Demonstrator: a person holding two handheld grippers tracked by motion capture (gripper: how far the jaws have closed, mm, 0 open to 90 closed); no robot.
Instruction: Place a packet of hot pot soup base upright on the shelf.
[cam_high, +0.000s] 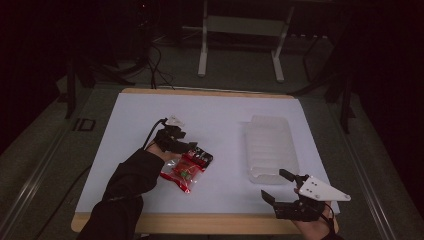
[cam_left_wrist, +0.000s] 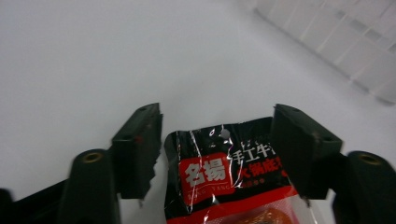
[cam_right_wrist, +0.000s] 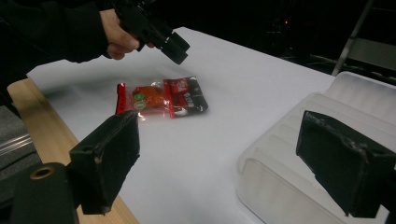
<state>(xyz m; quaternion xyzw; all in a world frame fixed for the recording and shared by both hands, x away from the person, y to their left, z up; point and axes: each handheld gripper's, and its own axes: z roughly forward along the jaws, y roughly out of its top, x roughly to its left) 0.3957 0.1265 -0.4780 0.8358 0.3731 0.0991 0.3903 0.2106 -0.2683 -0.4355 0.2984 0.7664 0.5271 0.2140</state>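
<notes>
A red and black sealed food packet (cam_high: 187, 170) lies flat on the white table cover, left of centre. My left gripper (cam_high: 192, 148) hangs just over its black end, tilted down. In the left gripper view the packet's black end (cam_left_wrist: 224, 177) sits between the two jaws, with a gap still showing beside the left jaw, so my left gripper (cam_left_wrist: 217, 135) is open. The right gripper view shows the left gripper (cam_right_wrist: 175, 49) slightly above the packet (cam_right_wrist: 163, 98). My right gripper (cam_high: 277, 185) stands open with nothing in it, near the front corner of the tray.
A clear ribbed plastic tray (cam_high: 270, 142) rests empty on the right half of the table; its rim (cam_right_wrist: 327, 102) lies close ahead of the right jaws. The wooden table edge (cam_high: 210, 222) runs along the front. A metal stand (cam_high: 240, 30) rises behind the table.
</notes>
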